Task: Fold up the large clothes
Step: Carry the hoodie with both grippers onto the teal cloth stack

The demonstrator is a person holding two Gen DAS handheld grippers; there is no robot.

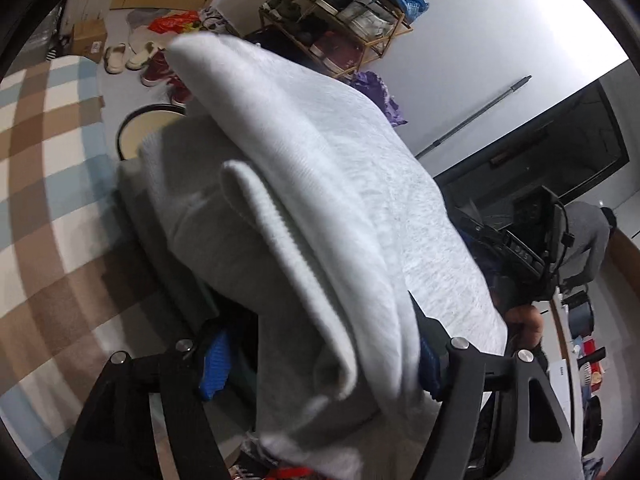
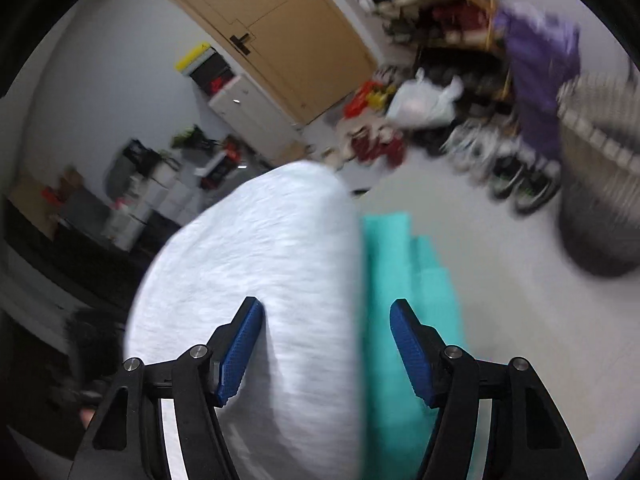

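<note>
Left gripper: jaws spread, blue ribbed pads either side of a folded light-grey knit garment. The 9 o'clock pad stands clear of the cloth; the 3 o'clock pad is mostly hidden behind it, contact there can't be told. The bundle fills the frame centre and runs from the jaws out toward 11 o'clock, thick ribbed hem edge on top.

Beyond it, left wrist view: brown, blue and white checked bedspread at 9 o'clock, round black-rimmed stool at 10, pale slippers and red shoes on the floor at 11, gold wire shoe rack at 12 to 1, purple cloth below it, black TV screen at 3. The other handheld unit, with a hand on it, sits at 3 to 4.

Right gripper: jaws spread, the same grey garment between them, lying against the 9 o'clock pad and clear of the 3 o'clock pad. Folded teal cloth lies underneath on the pale floor, at 5 to 6. Further out, blurred: wooden door at 12, white cabinet at 11, white plastic bag at 1, dark woven basket at 3.
</note>
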